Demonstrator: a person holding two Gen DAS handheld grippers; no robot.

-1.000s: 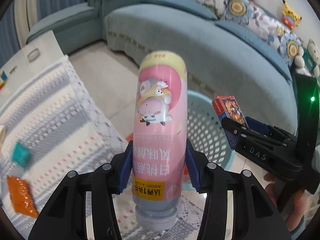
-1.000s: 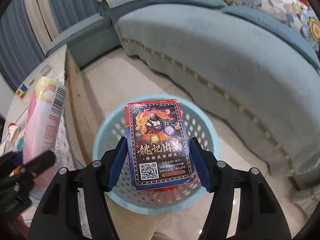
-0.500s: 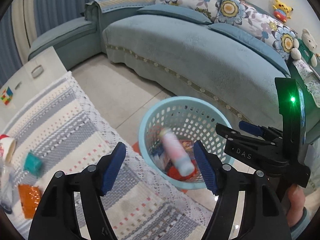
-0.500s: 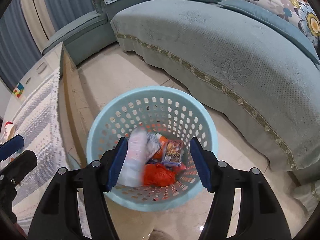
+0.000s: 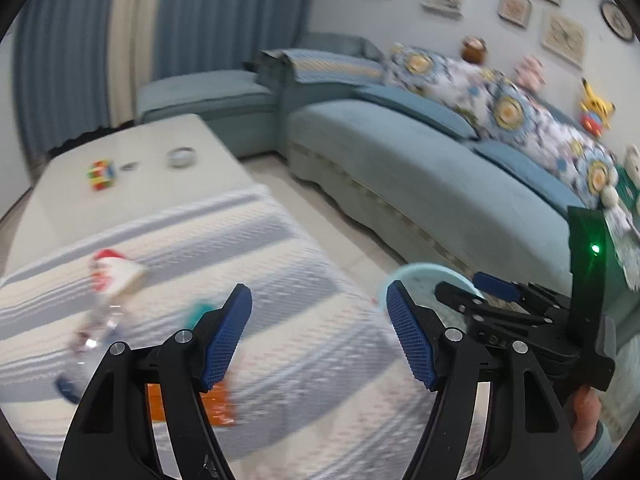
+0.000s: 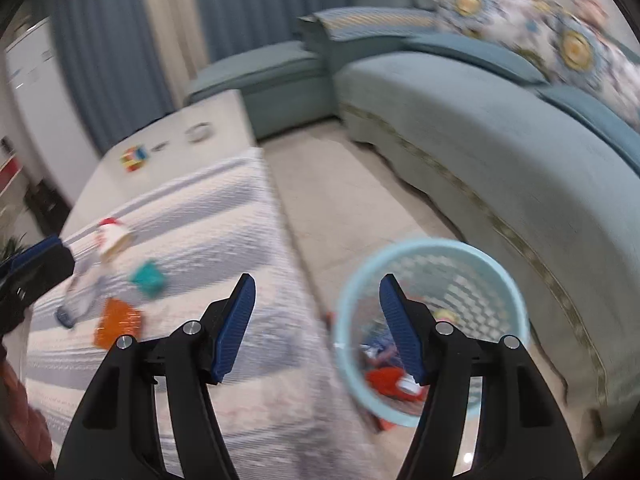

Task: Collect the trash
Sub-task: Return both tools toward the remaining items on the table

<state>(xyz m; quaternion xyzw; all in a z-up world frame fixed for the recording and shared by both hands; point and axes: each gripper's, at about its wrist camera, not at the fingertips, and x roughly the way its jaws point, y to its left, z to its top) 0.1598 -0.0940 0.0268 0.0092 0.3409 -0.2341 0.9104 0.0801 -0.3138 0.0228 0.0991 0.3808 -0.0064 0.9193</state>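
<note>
My left gripper (image 5: 318, 292) hangs open and empty above the striped tablecloth (image 5: 280, 260). On the cloth lie a red-and-white paper cup (image 5: 114, 276), a clear plastic bottle (image 5: 92, 336), a small teal piece (image 5: 200, 312) and an orange packet (image 5: 218, 404). My right gripper (image 6: 316, 284) is open and empty too, over the table's edge beside the light-blue basket (image 6: 516, 292). Inside the basket lies red and blue trash (image 6: 386, 380). The right wrist view also shows the cup (image 6: 114, 240), teal piece (image 6: 148, 278), orange packet (image 6: 118, 322) and bottle (image 6: 80, 292). Both views are motion-blurred.
A long blue sofa (image 5: 420, 168) with flowered cushions runs along the right. A strip of floor (image 6: 340, 200) separates it from the table. A colour cube (image 5: 101, 174) and a round dish (image 5: 182, 157) sit on the table's far bare end. Curtains hang behind.
Both grippers let go of their loads, the pink bottle and the card box, which dropped into the basket. Both have since risen and swung left towards the table.
</note>
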